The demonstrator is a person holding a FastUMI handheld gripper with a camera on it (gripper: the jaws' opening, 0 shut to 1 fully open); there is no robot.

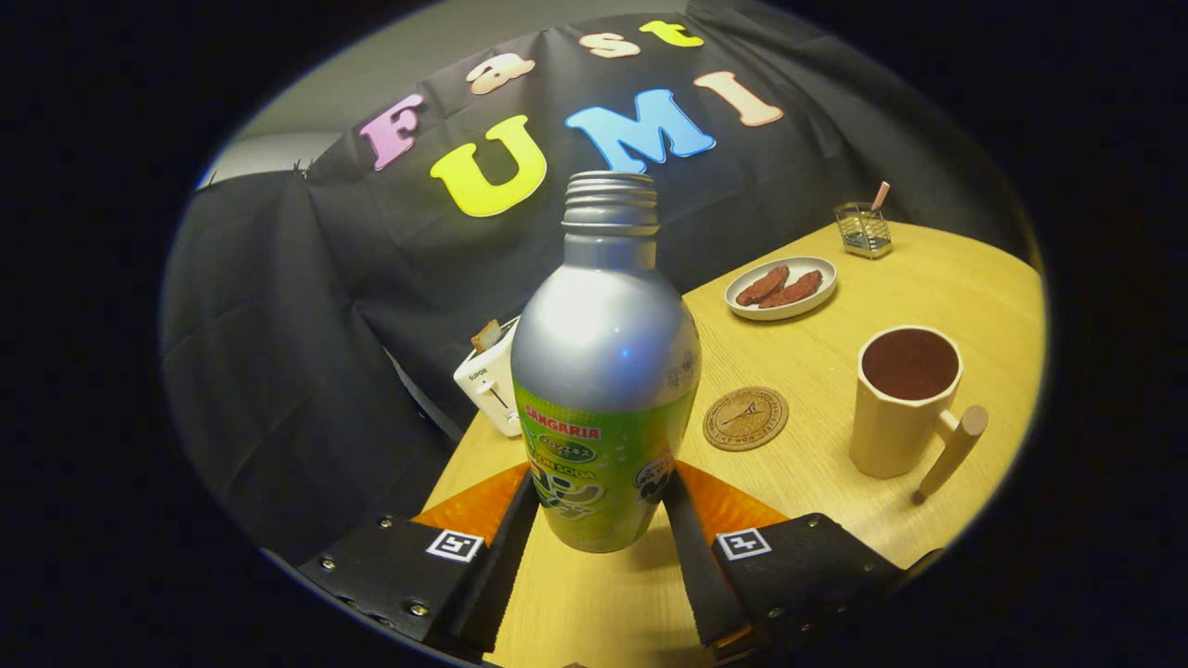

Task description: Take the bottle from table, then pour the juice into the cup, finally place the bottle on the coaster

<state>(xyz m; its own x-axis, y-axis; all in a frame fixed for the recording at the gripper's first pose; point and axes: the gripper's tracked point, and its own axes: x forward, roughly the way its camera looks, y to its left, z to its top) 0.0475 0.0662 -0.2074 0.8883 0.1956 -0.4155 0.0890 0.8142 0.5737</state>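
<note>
- The gripper (601, 520) clamps both fingers on the open bottle (603, 371).
- Beyond them, the coaster (745, 418) lies beside the cup (905, 401) on the table (835, 371).

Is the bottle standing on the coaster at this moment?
No, the bottle is between the gripper fingers, and the coaster lies bare beyond them beside the cup.

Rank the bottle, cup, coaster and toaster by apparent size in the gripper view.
1. Bottle, between the fingers, enlarged by nearness
2. Cup
3. Toaster, partly hidden, and coaster: too close to rank
</note>
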